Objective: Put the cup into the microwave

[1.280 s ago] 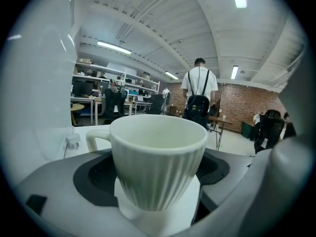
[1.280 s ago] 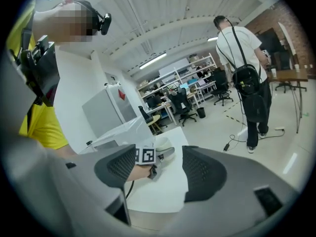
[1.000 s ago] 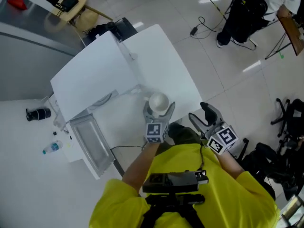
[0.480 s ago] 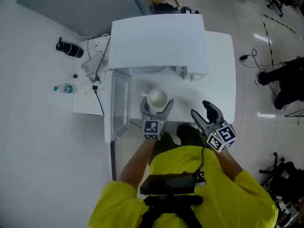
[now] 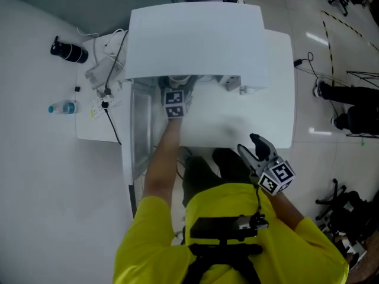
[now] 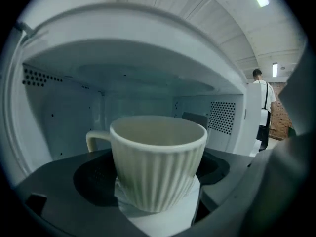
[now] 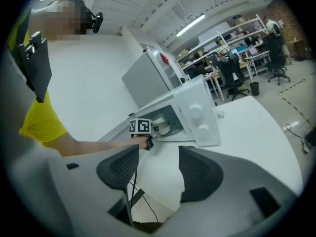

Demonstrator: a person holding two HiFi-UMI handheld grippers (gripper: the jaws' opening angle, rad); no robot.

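A pale ribbed cup (image 6: pixel 158 157) with a handle on its left sits between the dark jaws of my left gripper (image 6: pixel 158 196), which is shut on it. The cup is inside the open cavity of the white microwave (image 5: pixel 195 34), above the turntable. In the head view only the left gripper's marker cube (image 5: pixel 173 104) shows at the cavity mouth; the cup is hidden under the microwave's top. The right gripper view shows the cup (image 7: pixel 162 125) in the opening. My right gripper (image 5: pixel 256 147) hovers near my body with nothing between its jaws, which are closing.
The microwave door (image 5: pixel 137 129) hangs open to the left. The microwave stands on a white table (image 5: pixel 278 99). A water bottle (image 5: pixel 61 107), a black cylinder (image 5: pixel 68 51) and cables (image 5: pixel 109 70) lie at the left. Office chairs and a person (image 6: pixel 260 107) are far off.
My left gripper has carried the cup forward from in front of the microwave into its cavity. My right gripper has stayed low near my body, its jaws a little narrower.
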